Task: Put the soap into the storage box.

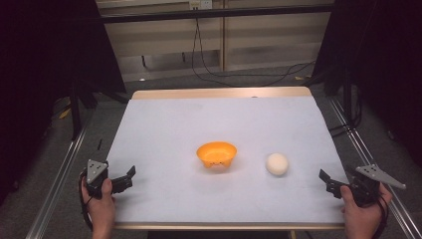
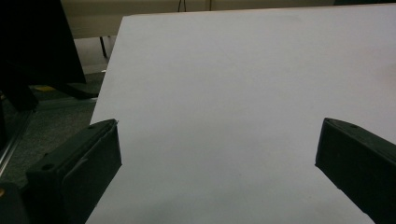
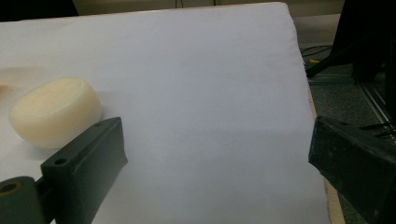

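Both grippers are waiting at the near corners of the table [image 1: 164, 119], and nothing is being held. The left gripper [image 1: 130, 174] is sitting at the near left edge with its jaws spread wide over bare white sheet; the right gripper [image 1: 326, 178] is mirroring it at the near right, jaws just as wide and empty.

The pale puck [image 1: 277, 164] is lying right of centre, just ahead and to the left of the right gripper, well apart from the left one. In the right gripper view the puck [image 3: 55, 112] is looking like a squat, rounded cylinder, matte and cream-coloured. I'm judging it light and probably a bit soft or waxy, so a gentle squeeze across its curved sides should hold; the rounded edge could let it roll or pop out of a hard pinch.

The orange bowl [image 1: 216, 155] is standing upright near the middle, to the puck's left and apart from it. It looks thin plastic, light, easy to nudge.

The sheet is smooth and flat, likely slippery. Around the table, dark curtains are hanging, cables are trailing on the grey floor, and metal rails are running along both sides.
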A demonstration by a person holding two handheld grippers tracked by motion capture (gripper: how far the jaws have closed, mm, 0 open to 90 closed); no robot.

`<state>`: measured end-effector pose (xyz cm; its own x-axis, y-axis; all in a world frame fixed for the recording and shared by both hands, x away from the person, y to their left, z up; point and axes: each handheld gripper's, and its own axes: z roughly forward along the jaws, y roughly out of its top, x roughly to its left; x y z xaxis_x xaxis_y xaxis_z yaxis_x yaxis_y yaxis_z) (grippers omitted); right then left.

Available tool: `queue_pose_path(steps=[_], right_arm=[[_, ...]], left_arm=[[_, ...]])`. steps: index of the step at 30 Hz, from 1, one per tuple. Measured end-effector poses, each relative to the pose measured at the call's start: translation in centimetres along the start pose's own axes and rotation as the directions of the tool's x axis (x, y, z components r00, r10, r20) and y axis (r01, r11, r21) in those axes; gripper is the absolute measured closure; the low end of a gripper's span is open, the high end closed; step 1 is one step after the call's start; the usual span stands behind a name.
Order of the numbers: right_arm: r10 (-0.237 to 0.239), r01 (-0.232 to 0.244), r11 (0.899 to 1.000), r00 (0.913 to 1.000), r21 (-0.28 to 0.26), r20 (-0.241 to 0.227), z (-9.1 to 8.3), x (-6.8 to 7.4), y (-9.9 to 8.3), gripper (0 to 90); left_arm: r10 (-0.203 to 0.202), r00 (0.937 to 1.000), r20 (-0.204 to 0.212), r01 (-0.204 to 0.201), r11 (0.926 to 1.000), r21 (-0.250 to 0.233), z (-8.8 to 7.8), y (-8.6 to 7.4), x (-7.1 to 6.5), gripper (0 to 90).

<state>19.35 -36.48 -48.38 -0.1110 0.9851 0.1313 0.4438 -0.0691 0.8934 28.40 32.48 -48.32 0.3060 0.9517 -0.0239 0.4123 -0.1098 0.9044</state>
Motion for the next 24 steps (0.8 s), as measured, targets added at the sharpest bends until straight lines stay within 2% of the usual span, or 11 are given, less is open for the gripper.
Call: queue_pose_path(steps=[7,10,12,16,17,18,19,20,21,22,24], right_arm=[[-0.044,0.044,0.999,0.9990,-0.003,0.011,0.0,0.5,0.1,13.7],[-0.075,0.075,0.997,0.9972,-0.002,-0.006,0.1,0.6,0.4,18.8],[-0.116,0.118,0.992,0.9924,0.037,-0.040,0.4,0.9,1.1,28.5],[-0.143,0.146,0.987,0.9886,0.073,-0.046,0.9,1.1,2.1,25.1],[-0.129,0.135,0.988,0.9888,0.078,-0.076,1.1,1.1,2.4,25.6],[-0.103,0.122,0.984,0.9849,0.130,-0.139,1.5,1.1,2.9,25.9],[-0.103,0.122,0.984,0.9849,0.130,-0.139,1.5,1.1,2.9,25.9],[-0.107,0.131,0.978,0.9832,0.161,-0.147,1.8,1.2,3.1,25.8],[-0.122,0.159,0.961,0.9783,0.226,-0.167,2.2,1.6,3.5,20.5],[-0.122,0.159,0.961,0.9783,0.226,-0.167,2.2,1.6,3.5,20.5],[-0.165,0.213,0.943,0.9664,0.255,-0.197,2.4,2.0,4.0,19.8]], left_arm=[[0.000,1.0000,-0.003,0.000,1.0000,-0.001,0.0,0.0,0.0,0.1],[-0.002,1.0000,-0.001,0.002,1.0000,-0.002,0.0,0.0,0.0,0.0],[-0.001,1.0000,-0.002,0.001,1.0000,-0.001,0.0,0.0,0.0,0.0],[0.004,1.0000,-0.007,-0.004,1.0000,0.000,0.0,0.0,0.0,0.0],[0.003,1.0000,-0.004,-0.003,1.0000,-0.001,0.0,0.0,0.0,0.1],[0.003,1.0000,-0.004,-0.003,1.0000,0.000,0.0,0.0,0.0,0.0],[0.003,1.0000,-0.004,-0.003,1.0000,0.000,0.0,0.0,0.0,0.0],[0.003,1.0000,-0.004,-0.003,1.0000,-0.001,0.0,0.0,-0.1,0.0],[0.004,1.0000,-0.003,-0.004,1.0000,0.000,0.0,0.0,0.0,0.1],[0.002,1.0000,-0.002,-0.002,1.0000,0.000,0.0,0.0,-0.1,0.1],[0.002,1.0000,-0.002,-0.002,1.0000,0.001,0.0,0.0,0.0,0.0]])
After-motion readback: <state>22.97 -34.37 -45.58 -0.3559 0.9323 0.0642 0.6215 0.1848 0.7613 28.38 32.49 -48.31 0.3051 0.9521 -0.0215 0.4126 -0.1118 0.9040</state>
